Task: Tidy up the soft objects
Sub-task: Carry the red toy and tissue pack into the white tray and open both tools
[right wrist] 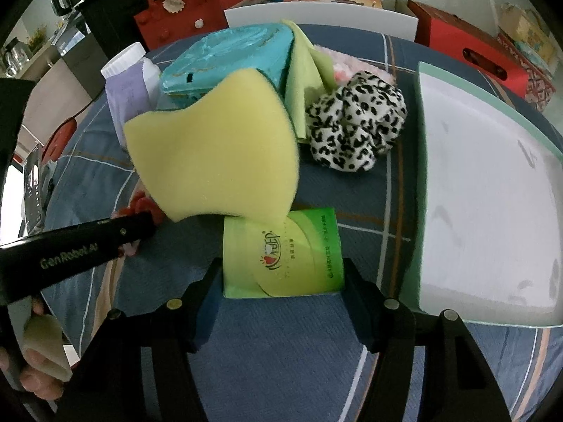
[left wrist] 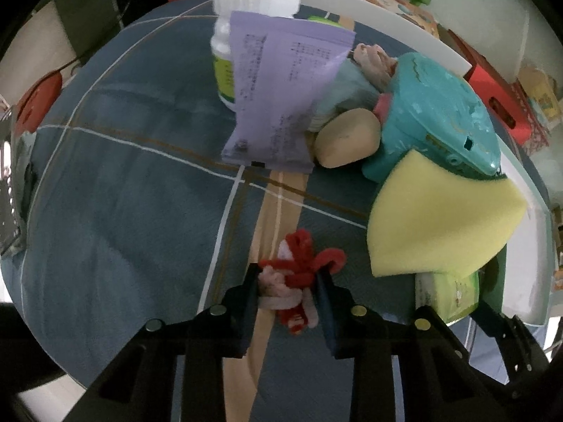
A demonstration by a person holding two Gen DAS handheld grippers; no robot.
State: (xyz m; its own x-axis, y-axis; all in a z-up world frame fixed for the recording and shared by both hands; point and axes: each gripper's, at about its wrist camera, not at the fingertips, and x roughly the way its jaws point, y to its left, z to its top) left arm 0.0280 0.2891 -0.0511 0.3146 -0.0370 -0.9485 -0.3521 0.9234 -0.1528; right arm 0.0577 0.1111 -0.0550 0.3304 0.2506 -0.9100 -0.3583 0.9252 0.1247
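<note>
My left gripper [left wrist: 288, 283] is shut on a red and pink pipe-cleaner bundle [left wrist: 299, 274], low over the blue checked cloth [left wrist: 123, 228]. My right gripper [right wrist: 283, 281] is shut on a green tissue pack [right wrist: 281, 253], which fills the gap between its fingers. A yellow sponge [right wrist: 214, 161] leans on the tissue pack's far edge and against a teal plastic toy [right wrist: 232, 59]. In the left wrist view the sponge [left wrist: 436, 221] and tissue pack [left wrist: 454, 295] lie to my right. A leopard-print scrunchie [right wrist: 355, 126] sits just beyond the pack.
A white tray with a green rim [right wrist: 492, 193] lies right of the pile. A white bottle [left wrist: 246, 35], purple packet [left wrist: 278, 95], beige oval lump [left wrist: 346, 139], green cloth [right wrist: 302, 81] and pink fluff [right wrist: 343, 66] crowd the middle. Boxes and a red bag [right wrist: 186, 14] stand behind.
</note>
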